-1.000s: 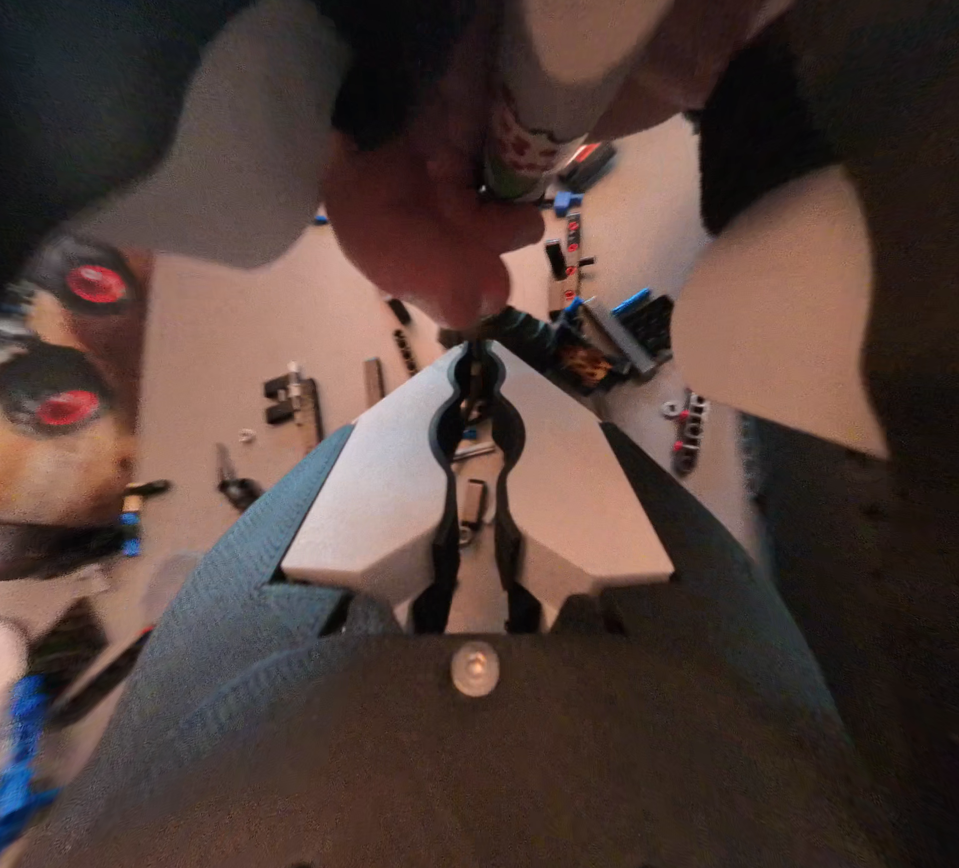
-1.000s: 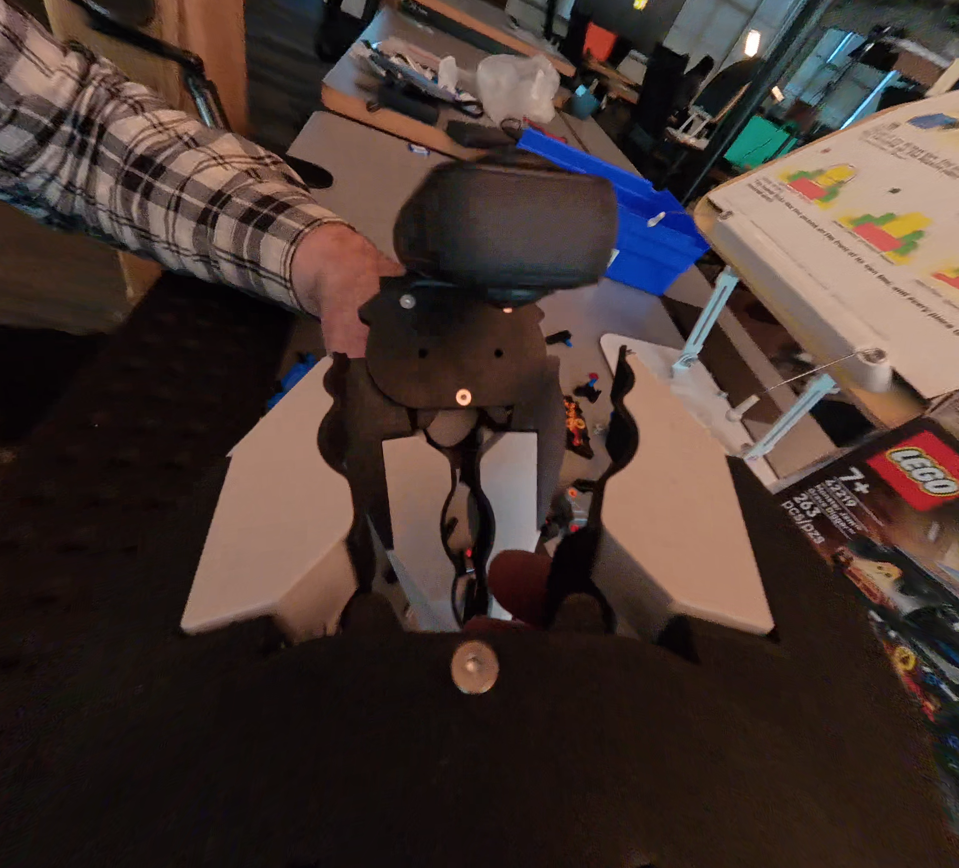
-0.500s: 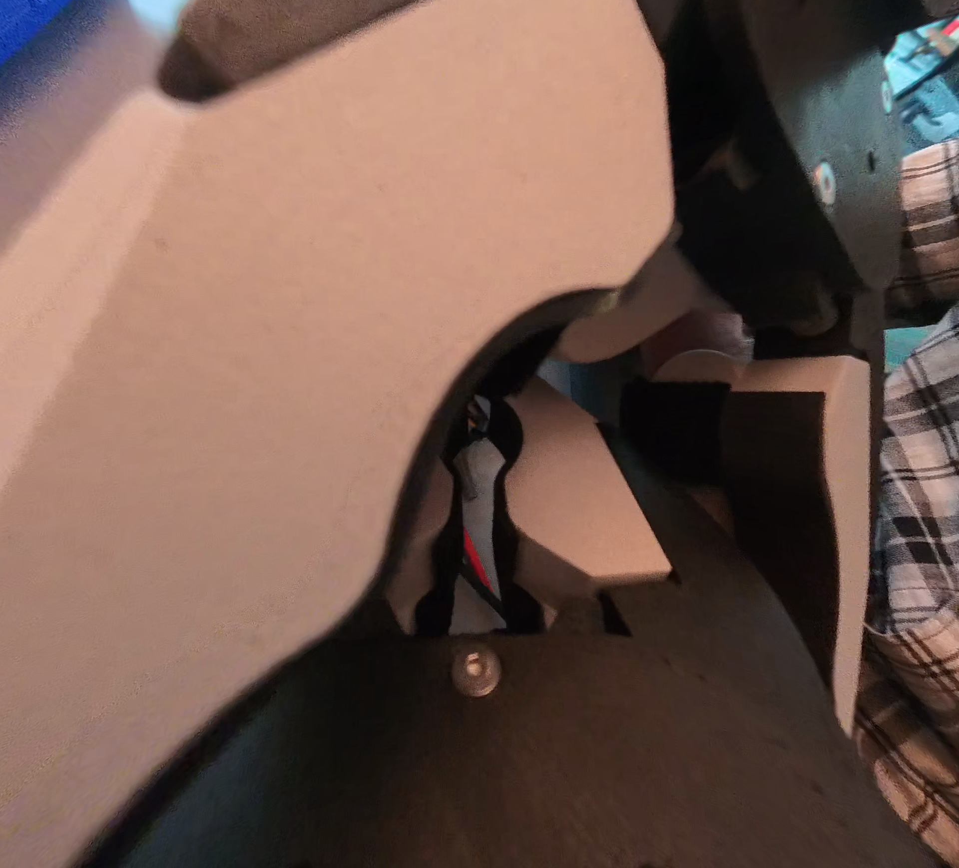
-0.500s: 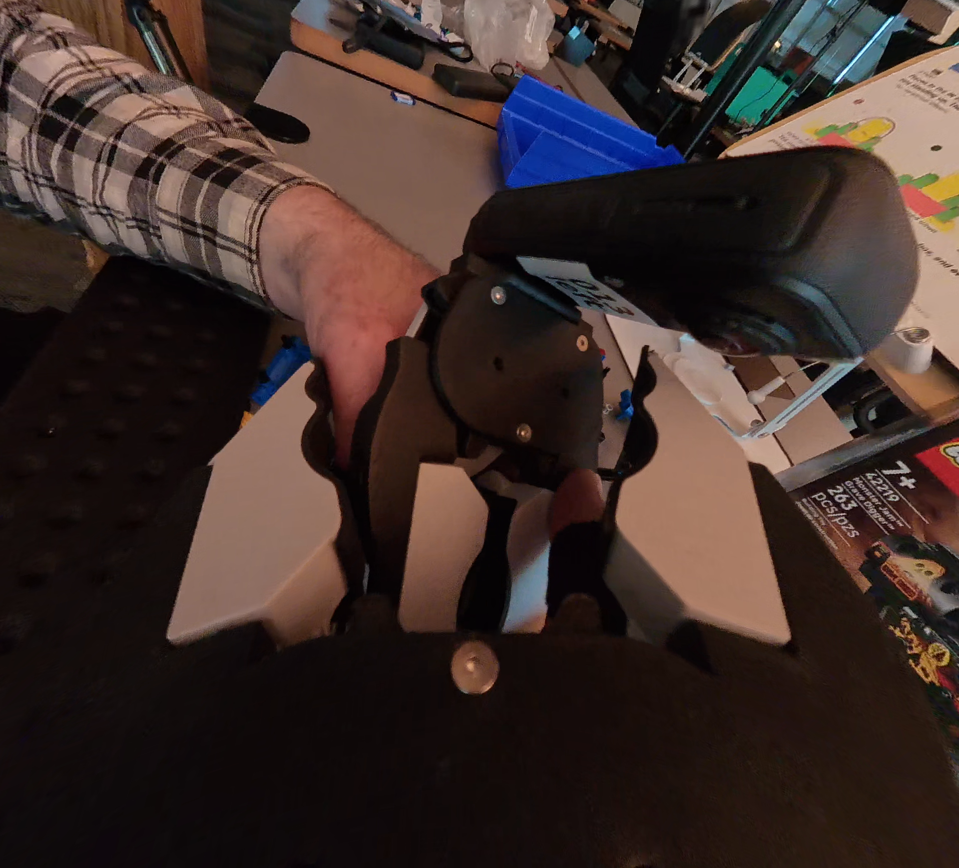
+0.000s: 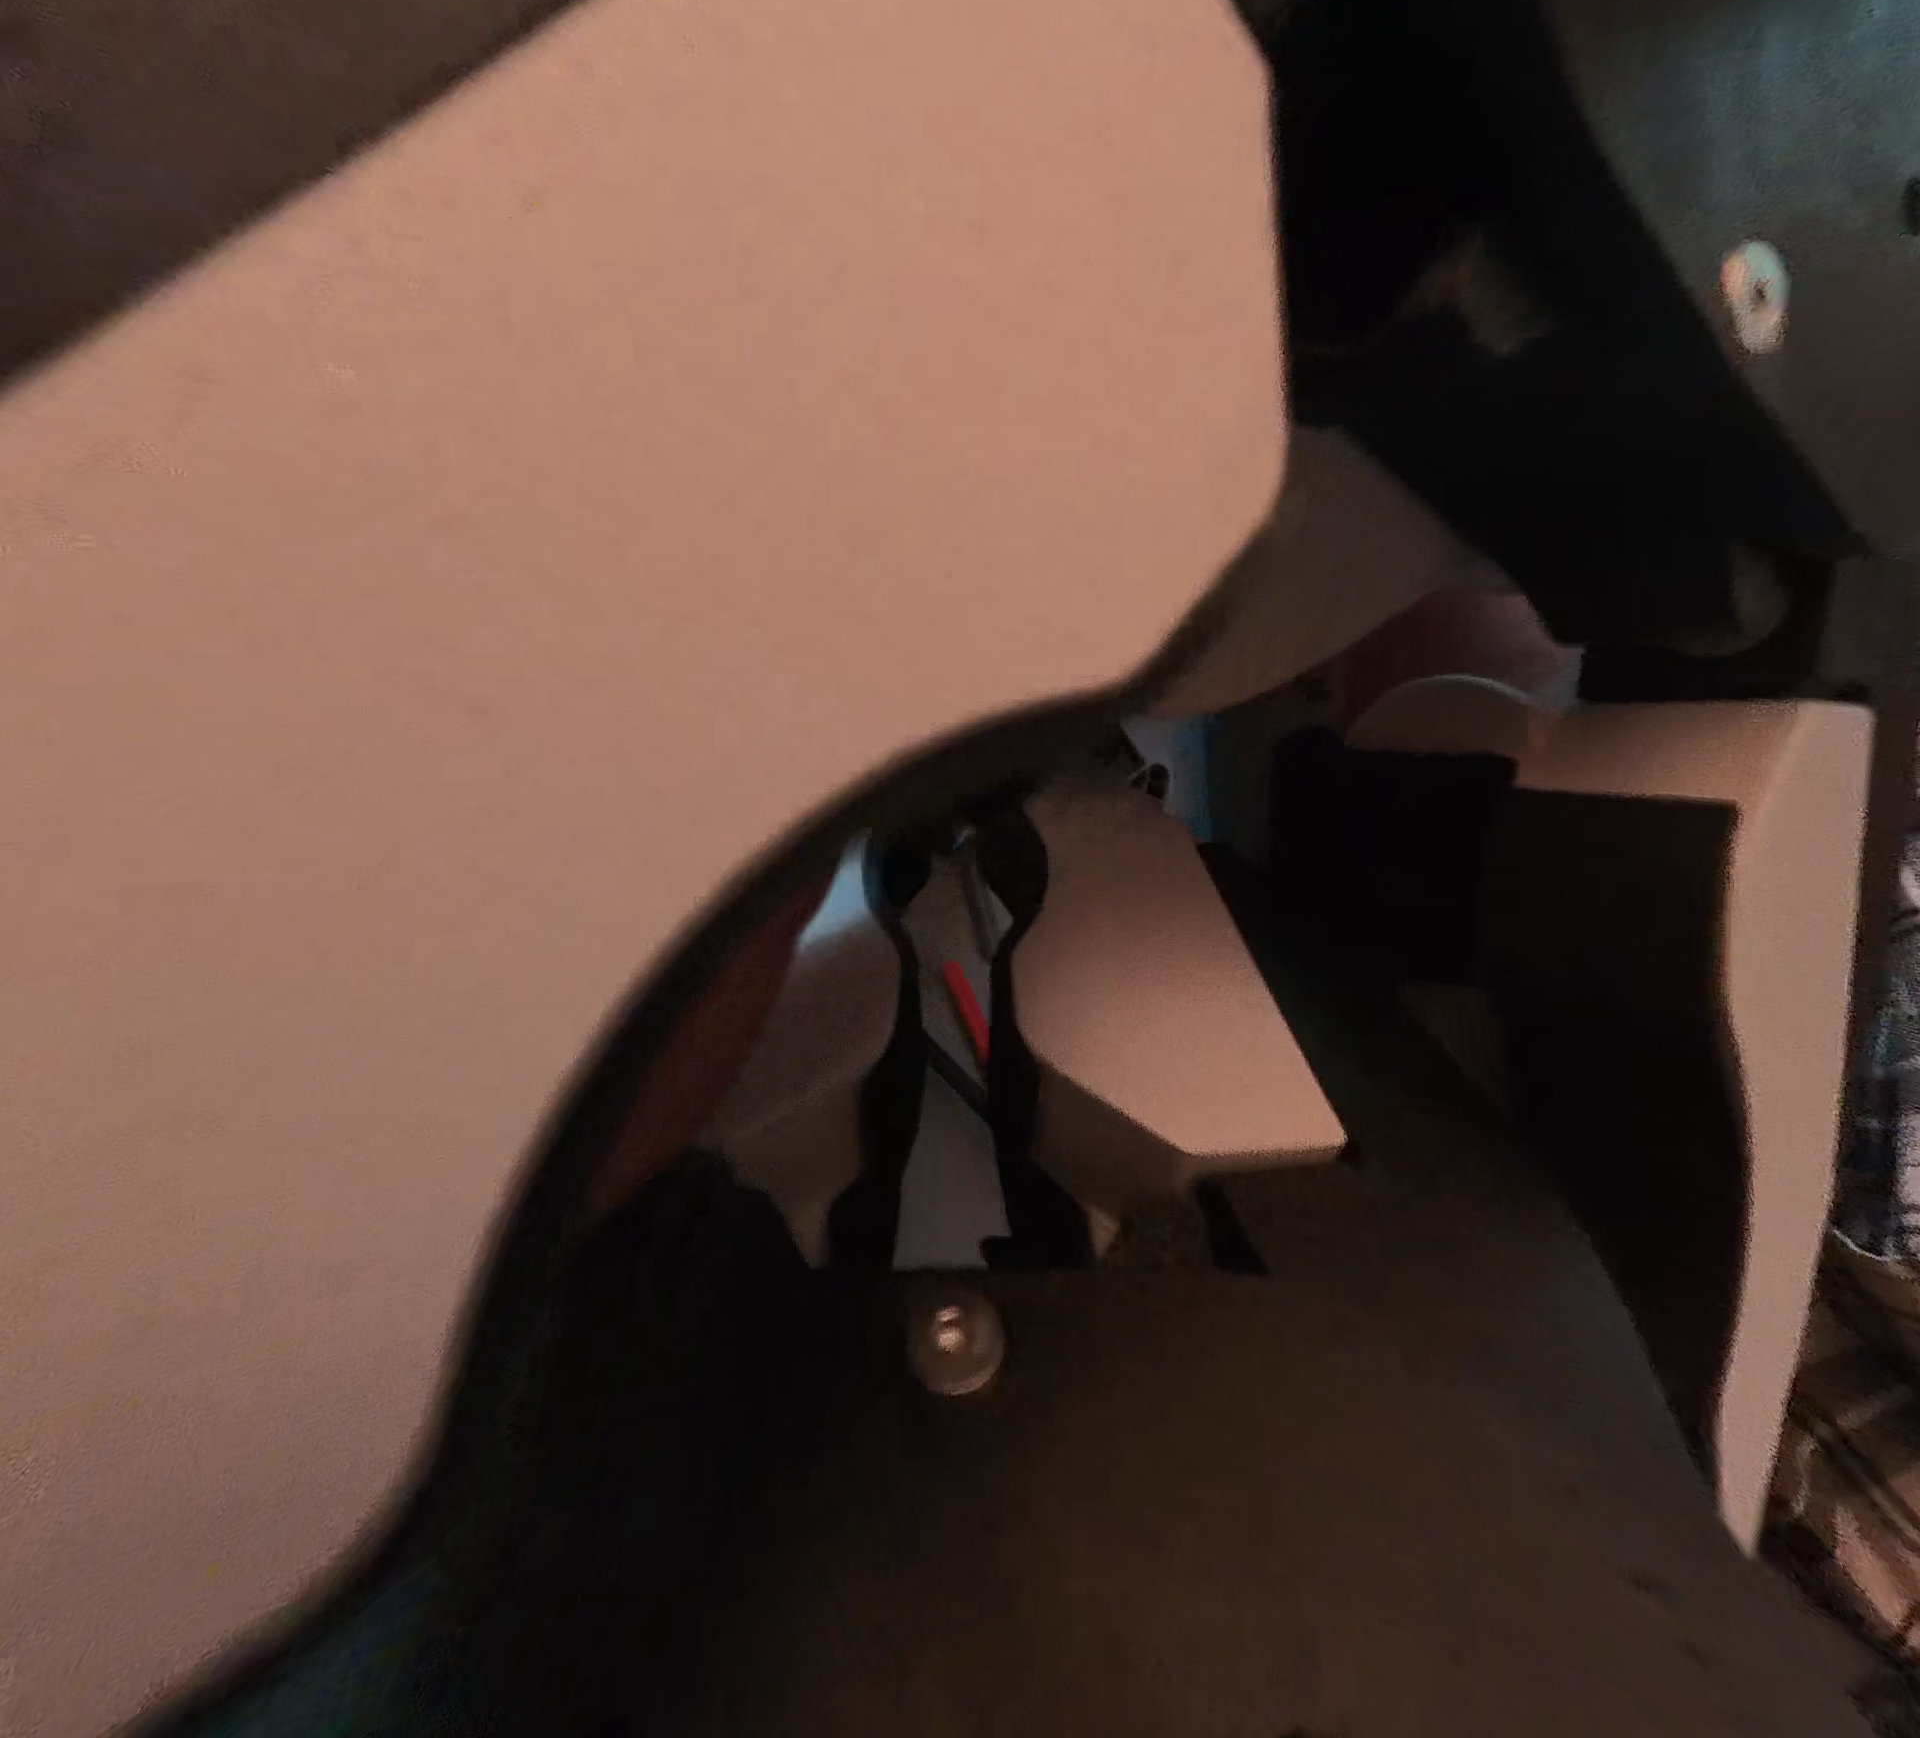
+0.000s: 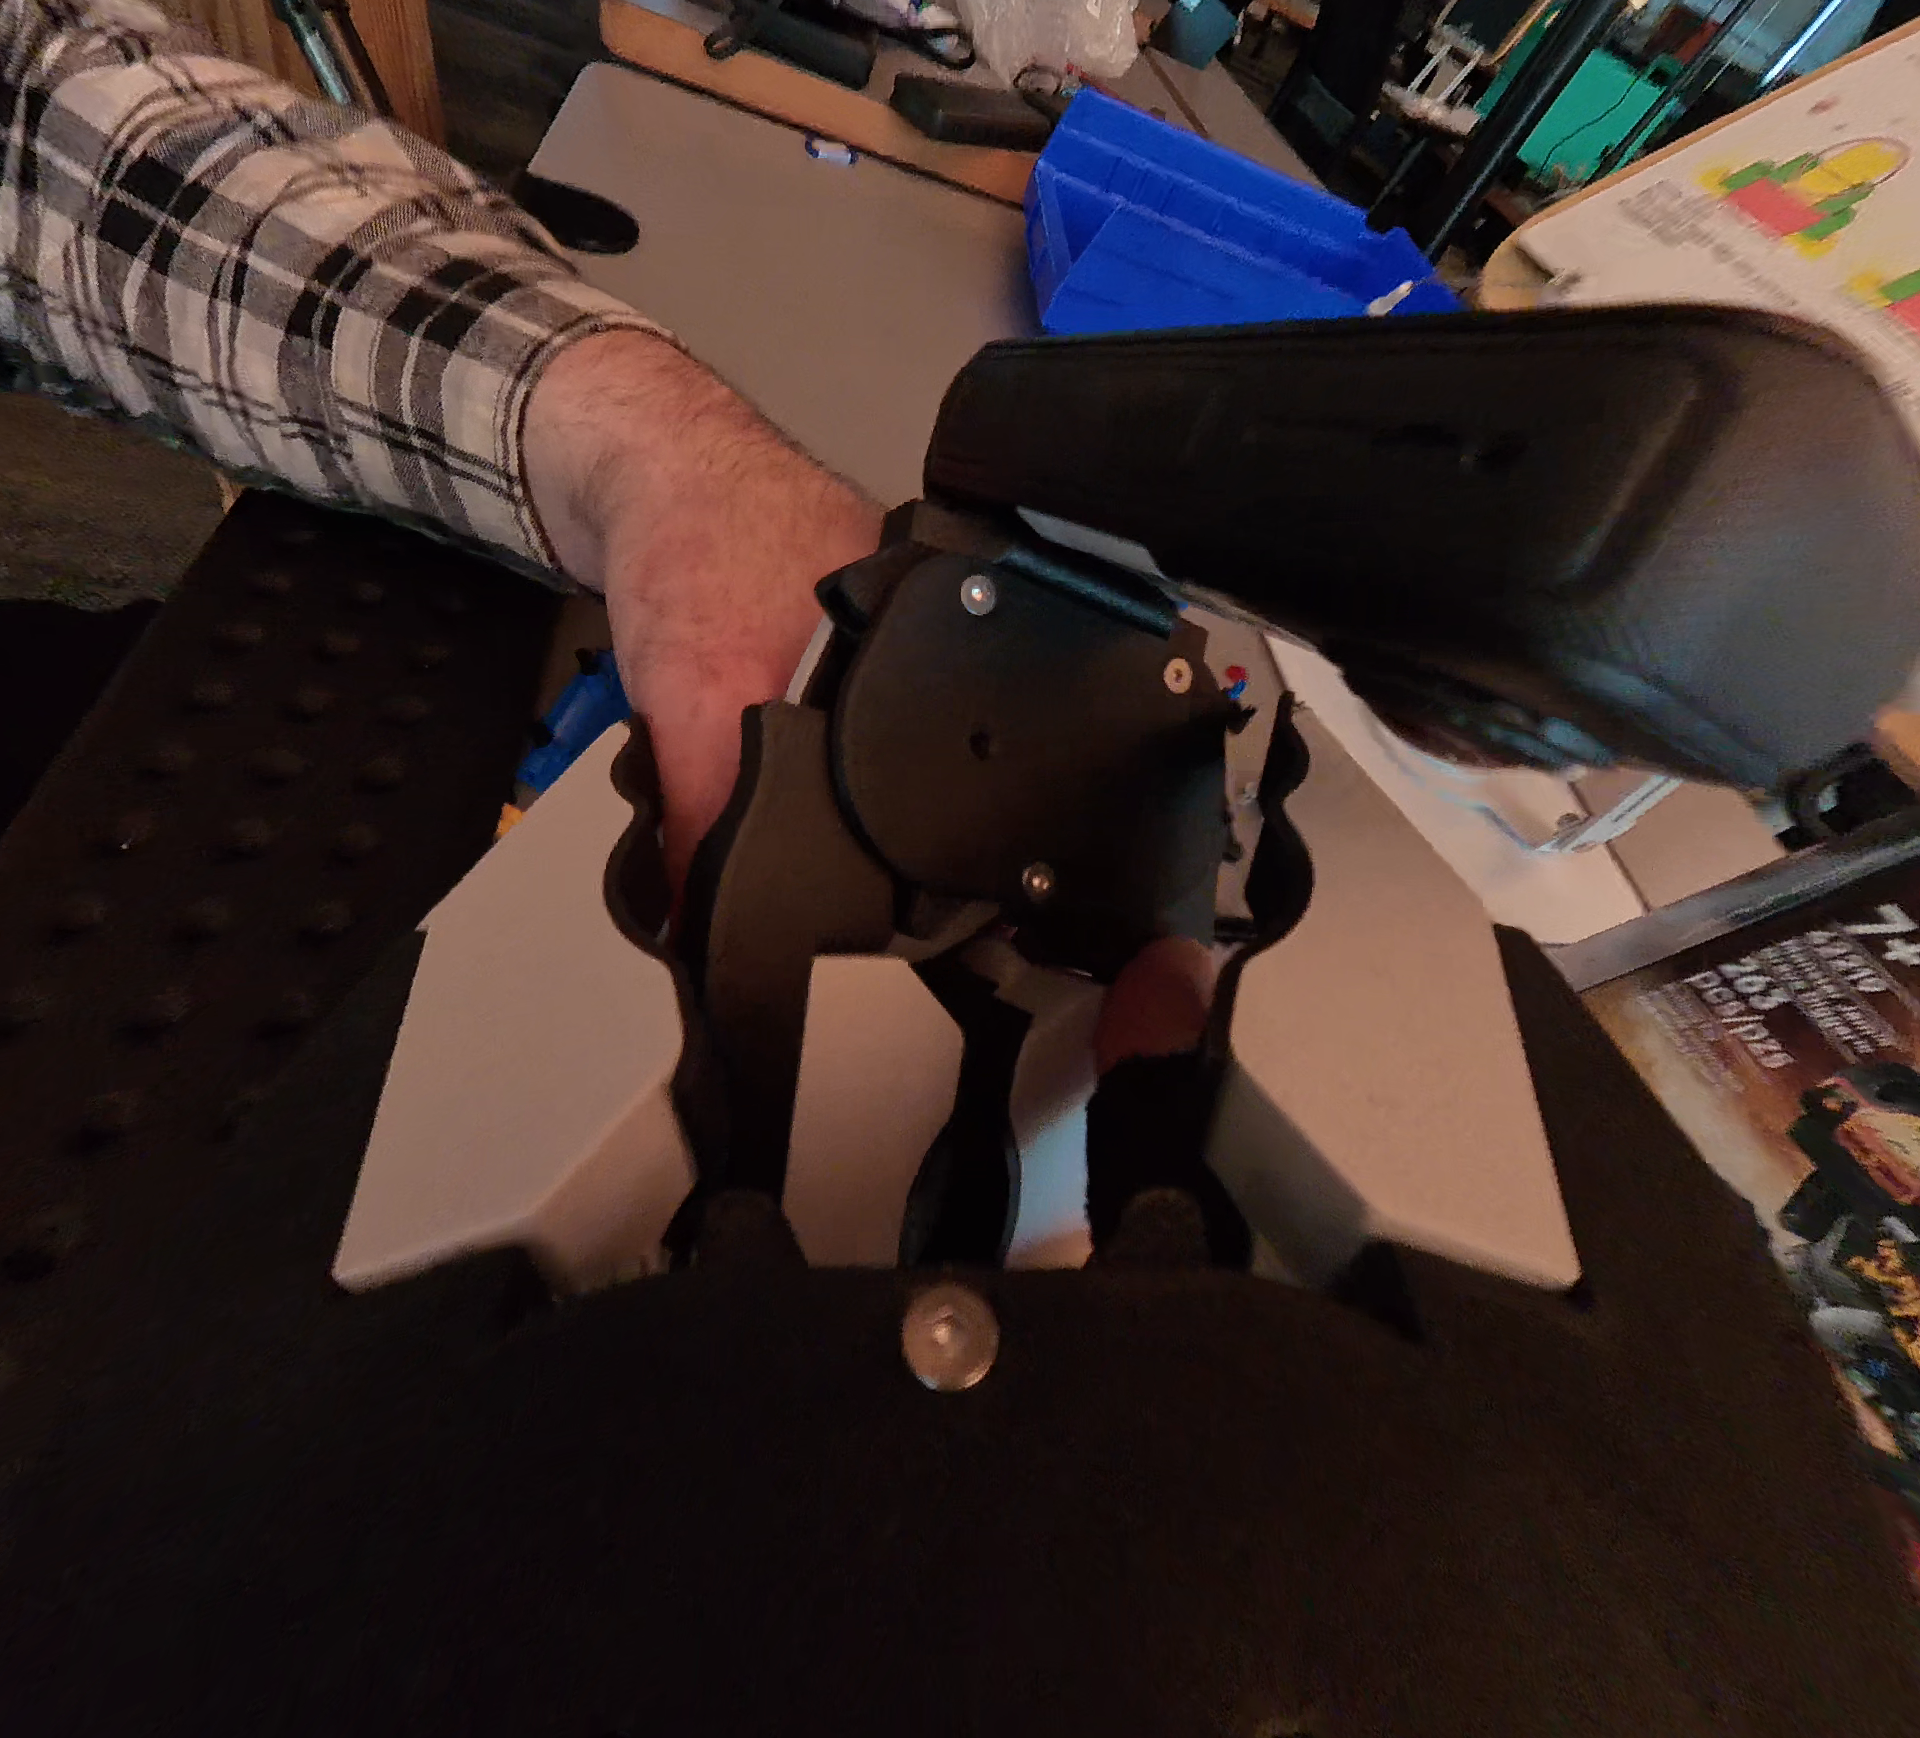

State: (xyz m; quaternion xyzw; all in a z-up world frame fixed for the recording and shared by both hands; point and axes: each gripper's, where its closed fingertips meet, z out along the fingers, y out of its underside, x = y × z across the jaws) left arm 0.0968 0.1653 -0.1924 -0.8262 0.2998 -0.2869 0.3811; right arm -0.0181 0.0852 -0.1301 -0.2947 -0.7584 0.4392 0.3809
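Left side first: a plaid sleeve (image 6: 260, 275) comes in from the left, and the hand (image 6: 707, 608) at its end grips the left gripper (image 6: 997, 1158), which sits nose-to-nose with the right gripper (image 6: 951, 815). The right one's two fingers (image 6: 488, 1065) are spread wide, and the left gripper's dark body and closed-together tips sit right in that gap. A red fingertip-ish blob shows just beside the right-hand finger, hard to say more.

From the left wrist view, the left gripper (image 5: 951, 867) has its black pads nearly together with a thin pale sliver and a small red piece (image 5: 961, 992) between them; can't tell if it's actually pinched. The other gripper's pale finger (image 5: 623, 545) fills most of that view.

Further right: blue bins (image 6: 1174, 234) on the grey table (image 6: 810, 286), then a printed toy box (image 6: 1787, 1127) at the edge.
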